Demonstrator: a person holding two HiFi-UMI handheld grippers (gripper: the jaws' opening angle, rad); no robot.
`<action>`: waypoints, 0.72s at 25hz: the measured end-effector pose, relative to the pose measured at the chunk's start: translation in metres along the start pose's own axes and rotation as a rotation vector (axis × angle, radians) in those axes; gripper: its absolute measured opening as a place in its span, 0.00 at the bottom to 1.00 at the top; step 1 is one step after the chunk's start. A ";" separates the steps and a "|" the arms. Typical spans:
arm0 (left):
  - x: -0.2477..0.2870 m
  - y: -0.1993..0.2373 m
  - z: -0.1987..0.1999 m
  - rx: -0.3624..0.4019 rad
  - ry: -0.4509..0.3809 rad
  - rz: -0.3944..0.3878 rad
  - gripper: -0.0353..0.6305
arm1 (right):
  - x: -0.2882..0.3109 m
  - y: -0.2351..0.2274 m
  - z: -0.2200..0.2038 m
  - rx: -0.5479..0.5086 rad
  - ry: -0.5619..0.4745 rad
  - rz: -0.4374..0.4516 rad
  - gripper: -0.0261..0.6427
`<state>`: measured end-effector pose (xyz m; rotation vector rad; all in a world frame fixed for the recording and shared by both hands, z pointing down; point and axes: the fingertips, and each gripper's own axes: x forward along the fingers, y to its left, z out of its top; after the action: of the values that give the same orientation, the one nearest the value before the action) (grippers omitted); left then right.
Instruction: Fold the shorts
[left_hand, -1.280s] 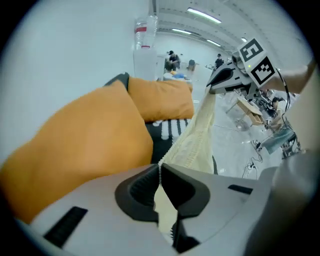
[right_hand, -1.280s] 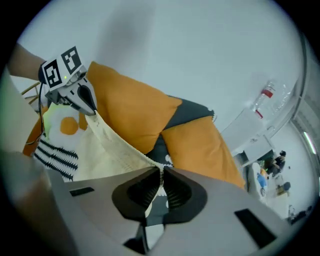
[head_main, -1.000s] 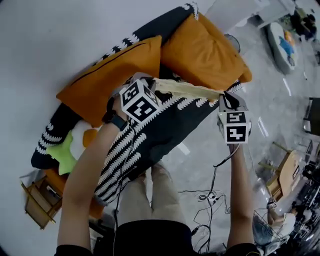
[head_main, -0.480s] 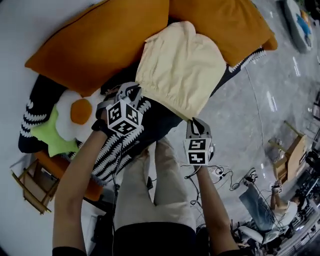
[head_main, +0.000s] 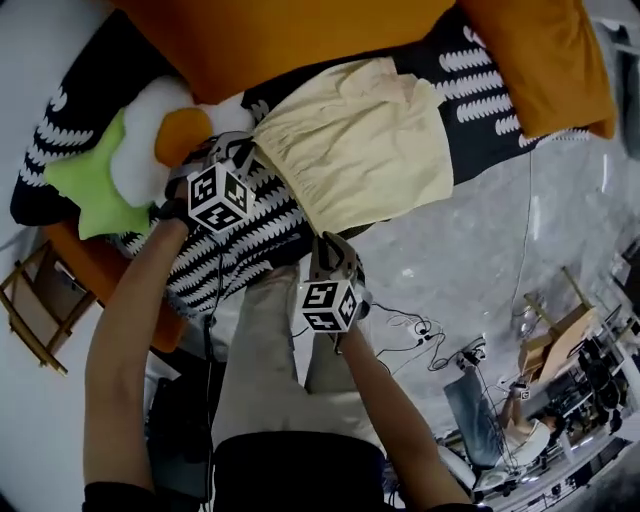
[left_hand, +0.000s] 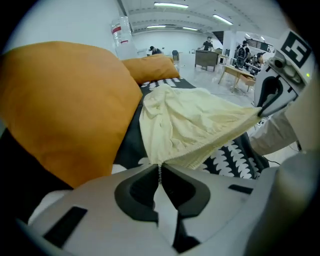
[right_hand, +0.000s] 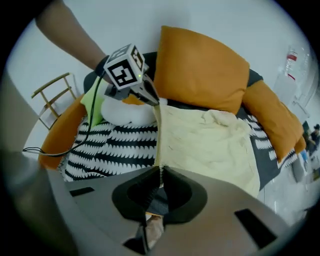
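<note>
Left gripper (head_main: 243, 148) and right gripper (head_main: 331, 240) each pinch a waistband corner of the pale yellow fabric shorts (head_main: 365, 140), which lie spread on the black-and-white patterned blanket (head_main: 240, 245). Laying-out looks finished; folding likely needs a fresh grip.

The head view is taken from above and tilted steeply down over the patterned blanket (head_main: 250, 235), so both arms are seen from some way off. The left gripper view is set low on the left claw (left_hand: 160, 167), close behind its tips, and is faced along the shorts (left_hand: 200, 125) toward the open room. The right gripper view is mounted likewise on the right claw (right_hand: 160, 172) and is aimed across the shorts toward the orange cushions (right_hand: 200, 70). The shorts are shared by all three views, and each claw is caught in the other's view.
</note>
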<state>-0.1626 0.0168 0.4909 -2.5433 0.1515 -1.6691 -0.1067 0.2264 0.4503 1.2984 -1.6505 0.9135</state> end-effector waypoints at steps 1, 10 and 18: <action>-0.002 0.003 -0.011 -0.013 0.003 0.018 0.10 | 0.008 0.016 0.003 -0.046 -0.003 0.010 0.10; -0.073 0.019 -0.029 -0.207 -0.102 0.139 0.34 | -0.011 0.140 0.032 -0.244 -0.098 0.266 0.51; -0.065 -0.124 -0.027 -0.503 -0.138 0.027 0.36 | -0.022 -0.054 -0.050 -0.130 -0.040 0.053 0.46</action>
<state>-0.2095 0.1479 0.4592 -2.9761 0.6691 -1.5982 -0.0431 0.2691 0.4528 1.1965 -1.7532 0.8021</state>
